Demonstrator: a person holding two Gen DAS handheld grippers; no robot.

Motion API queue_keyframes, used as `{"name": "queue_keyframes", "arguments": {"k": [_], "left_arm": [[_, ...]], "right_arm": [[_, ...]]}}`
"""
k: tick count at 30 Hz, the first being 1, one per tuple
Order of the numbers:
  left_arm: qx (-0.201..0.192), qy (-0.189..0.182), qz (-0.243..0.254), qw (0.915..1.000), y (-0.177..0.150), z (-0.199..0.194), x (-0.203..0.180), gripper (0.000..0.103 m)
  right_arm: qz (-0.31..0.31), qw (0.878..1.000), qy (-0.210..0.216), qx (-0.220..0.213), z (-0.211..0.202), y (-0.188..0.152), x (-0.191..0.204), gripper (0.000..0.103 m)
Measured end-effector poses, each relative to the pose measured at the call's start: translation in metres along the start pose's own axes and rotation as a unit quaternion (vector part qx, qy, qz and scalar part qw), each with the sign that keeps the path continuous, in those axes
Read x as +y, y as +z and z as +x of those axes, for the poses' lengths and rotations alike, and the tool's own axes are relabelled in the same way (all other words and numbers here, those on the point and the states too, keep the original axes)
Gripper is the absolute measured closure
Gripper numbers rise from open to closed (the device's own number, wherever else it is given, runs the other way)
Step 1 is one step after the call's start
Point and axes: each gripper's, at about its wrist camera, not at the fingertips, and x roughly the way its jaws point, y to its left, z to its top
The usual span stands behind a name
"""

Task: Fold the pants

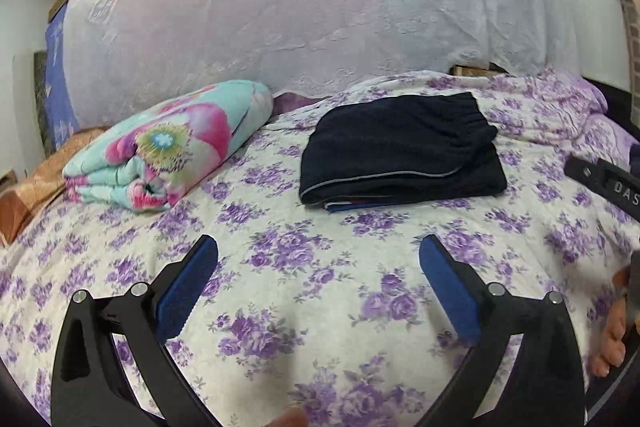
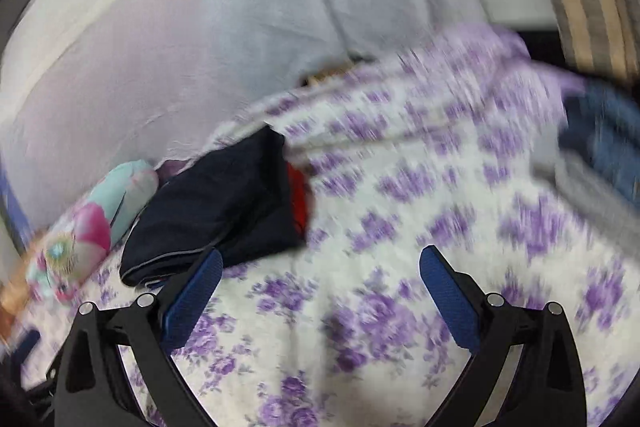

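Observation:
Dark navy pants (image 1: 400, 151) lie folded in a compact stack on the purple-flowered bedsheet (image 1: 320, 307), elastic waistband on top, a grey piping line along the front fold. My left gripper (image 1: 319, 251) is open and empty, a little in front of the pants and apart from them. In the blurred right wrist view the folded pants (image 2: 216, 211) lie to the upper left, with a red patch at their right edge. My right gripper (image 2: 321, 263) is open and empty over the bare sheet (image 2: 400, 187), to the right of the pants.
A folded floral blanket (image 1: 168, 147) in teal and pink lies left of the pants. A white curtain (image 1: 320, 7) hangs behind the bed. The other gripper's black body (image 1: 604, 183) shows at the right edge. Blue and grey clothes (image 2: 600, 147) lie at the bed's right side.

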Motion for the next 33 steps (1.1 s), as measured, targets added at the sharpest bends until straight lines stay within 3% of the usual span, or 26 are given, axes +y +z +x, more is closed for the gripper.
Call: {"name": "queue_keyframes", "arguments": {"k": [4, 9, 19, 33], "left_arm": [[0.024, -0.011, 0.025, 0.9994, 0.001, 0.012, -0.012, 0.005], [0.031, -0.017, 0.039, 0.9986, 0.006, 0.029, -0.020, 0.005], [0.009, -0.014, 0.060, 0.9980, 0.015, 0.042, -0.031, 0.005], [-0.018, -0.034, 0.044, 0.9983, 0.015, 0.031, -0.025, 0.005]], "right_arm": [[-0.084, 0.996, 0.011, -0.038, -0.010, -0.002, 0.034, 0.003], [-0.140, 0.990, 0.012, -0.018, 0.005, -0.002, 0.059, 0.004], [-0.135, 0.991, 0.019, -0.010, 0.022, 0.002, 0.066, 0.004], [-0.125, 0.992, 0.020, -0.008, 0.023, 0.001, 0.062, 0.004]]}}
